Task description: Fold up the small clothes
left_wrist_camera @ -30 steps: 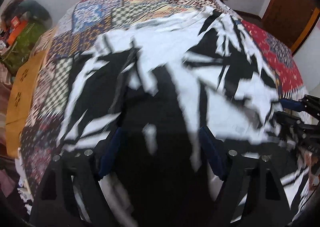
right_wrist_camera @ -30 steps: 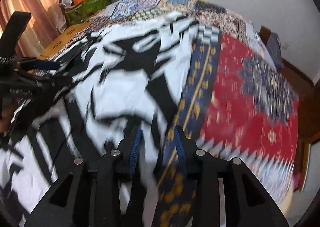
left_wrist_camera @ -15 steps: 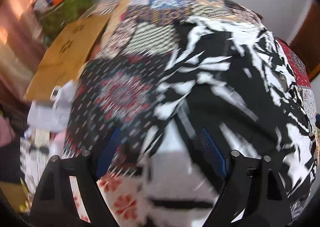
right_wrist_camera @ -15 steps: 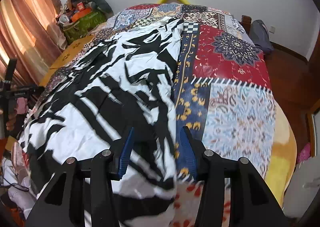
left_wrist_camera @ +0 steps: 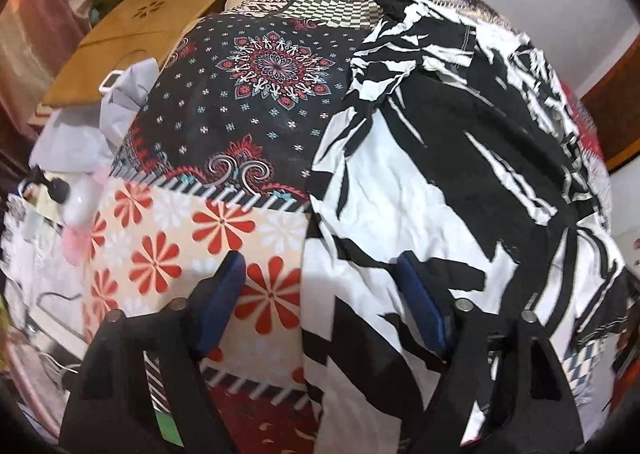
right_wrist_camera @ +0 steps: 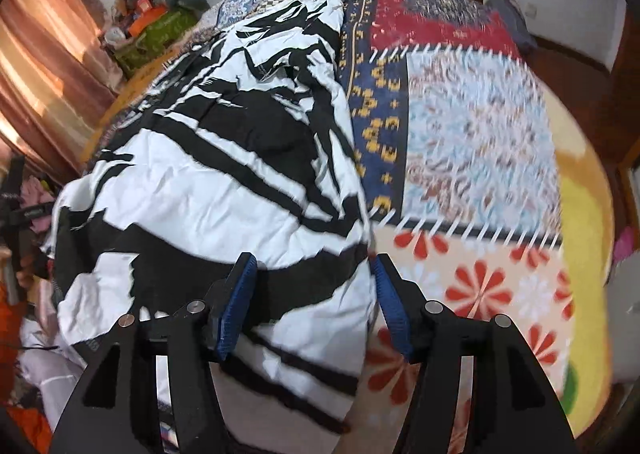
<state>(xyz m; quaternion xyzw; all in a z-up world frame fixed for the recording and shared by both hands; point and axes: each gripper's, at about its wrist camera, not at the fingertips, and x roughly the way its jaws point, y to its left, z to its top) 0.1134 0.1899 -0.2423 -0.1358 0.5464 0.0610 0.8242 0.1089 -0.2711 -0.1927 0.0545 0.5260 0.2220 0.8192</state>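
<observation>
Garment: black-and-white garment lay spread along the patchwork bedspread, reaching its near edge.
Handling: looked light, limp, wrinkle-prone; best pinched at side hems.
Left gripper: jaws just narrowing, released, straddling the garment's edge.
Right gripper: jaws just widening, released over cloth.

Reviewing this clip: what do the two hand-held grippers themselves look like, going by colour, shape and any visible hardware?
Both look alike. The left hand-held gripper and the right hand-held gripper each have two matte black, angular fingers with triangular cut-outs, small round silver bolt heads on top, and ribbed blue pads on the inner faces. No cables, markings or sleeves show.
</observation>
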